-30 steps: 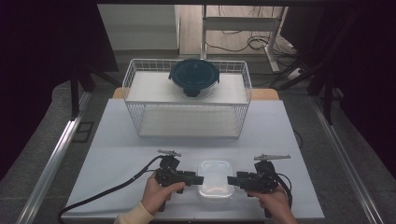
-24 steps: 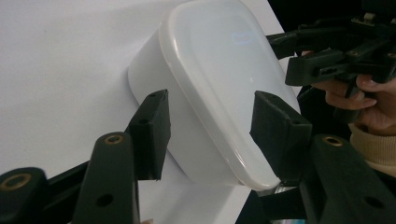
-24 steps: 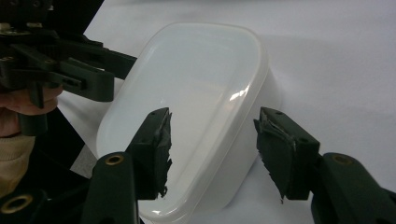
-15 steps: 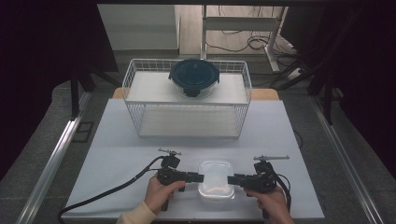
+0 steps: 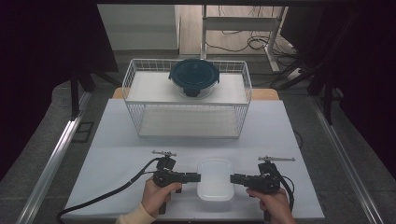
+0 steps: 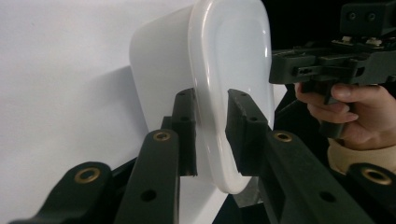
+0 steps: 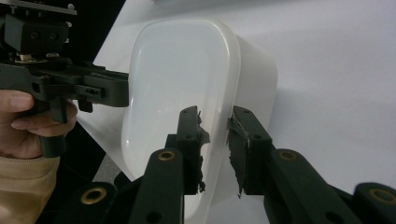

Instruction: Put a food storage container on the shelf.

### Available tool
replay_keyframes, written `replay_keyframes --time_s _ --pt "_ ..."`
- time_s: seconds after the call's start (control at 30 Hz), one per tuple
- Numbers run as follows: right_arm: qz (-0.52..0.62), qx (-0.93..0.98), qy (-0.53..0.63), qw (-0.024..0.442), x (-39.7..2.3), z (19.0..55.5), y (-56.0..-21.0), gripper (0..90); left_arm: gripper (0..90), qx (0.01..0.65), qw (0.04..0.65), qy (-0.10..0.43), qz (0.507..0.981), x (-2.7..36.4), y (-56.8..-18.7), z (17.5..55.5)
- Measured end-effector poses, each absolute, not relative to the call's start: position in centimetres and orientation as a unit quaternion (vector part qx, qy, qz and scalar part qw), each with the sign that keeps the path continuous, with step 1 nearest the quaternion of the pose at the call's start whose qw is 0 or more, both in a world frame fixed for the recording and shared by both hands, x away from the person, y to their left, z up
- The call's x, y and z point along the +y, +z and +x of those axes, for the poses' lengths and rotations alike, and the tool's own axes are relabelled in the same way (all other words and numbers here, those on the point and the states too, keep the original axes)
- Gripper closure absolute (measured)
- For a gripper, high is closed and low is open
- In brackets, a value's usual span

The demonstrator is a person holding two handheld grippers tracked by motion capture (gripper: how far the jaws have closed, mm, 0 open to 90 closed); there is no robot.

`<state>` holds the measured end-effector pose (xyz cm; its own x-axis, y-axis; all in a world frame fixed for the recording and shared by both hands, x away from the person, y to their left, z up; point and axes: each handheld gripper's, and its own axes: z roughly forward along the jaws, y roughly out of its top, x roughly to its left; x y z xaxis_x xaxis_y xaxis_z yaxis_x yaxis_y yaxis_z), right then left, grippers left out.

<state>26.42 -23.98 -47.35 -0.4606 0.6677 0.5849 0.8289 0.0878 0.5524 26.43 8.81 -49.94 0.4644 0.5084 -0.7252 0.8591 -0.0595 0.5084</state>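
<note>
A white rectangular lidded container lies at the front middle of the table. My left gripper is at its left end and my right gripper at its right end, each held level by a hand. In the left gripper view the jaws have just been closing, and both pads now press on the container's rim. In the right gripper view the jaws have likewise just been closing and pinch the opposite rim of the container. Each gripper view shows the other gripper across the lid.
A white wire basket stands at the back of the table, and a round bowl with a dark blue lid rests on top of it. A black cable trails left from the left gripper. The table's front edge is just below the hands.
Both hands and the container stay where they were. The jaw tips sit tighter against the container's two ends than a second ago.
</note>
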Motion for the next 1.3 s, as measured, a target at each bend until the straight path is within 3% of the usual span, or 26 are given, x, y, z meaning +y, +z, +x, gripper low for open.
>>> replay_keyframes --time_s 0.17,0.77,1.0,1.3 --pt "-0.500 -0.736 -0.449 0.080 -23.9 26.1 -46.7 79.6 78.4 0.481 0.490 -0.172 0.706 9.1 -49.5 26.2" --pt "-0.460 -0.747 -0.476 0.055 -22.9 26.1 -44.5 79.7 79.1 0.459 0.514 -0.144 0.710 10.7 -46.5 25.8" --pt "-0.428 -0.747 -0.507 0.032 -21.4 26.9 -40.5 79.7 79.0 0.441 0.526 -0.104 0.720 12.4 -41.3 26.5" --pt "-0.387 -0.756 -0.528 -0.015 -18.9 28.3 -32.5 79.6 78.9 0.421 0.551 -0.041 0.719 14.5 -33.5 27.3"
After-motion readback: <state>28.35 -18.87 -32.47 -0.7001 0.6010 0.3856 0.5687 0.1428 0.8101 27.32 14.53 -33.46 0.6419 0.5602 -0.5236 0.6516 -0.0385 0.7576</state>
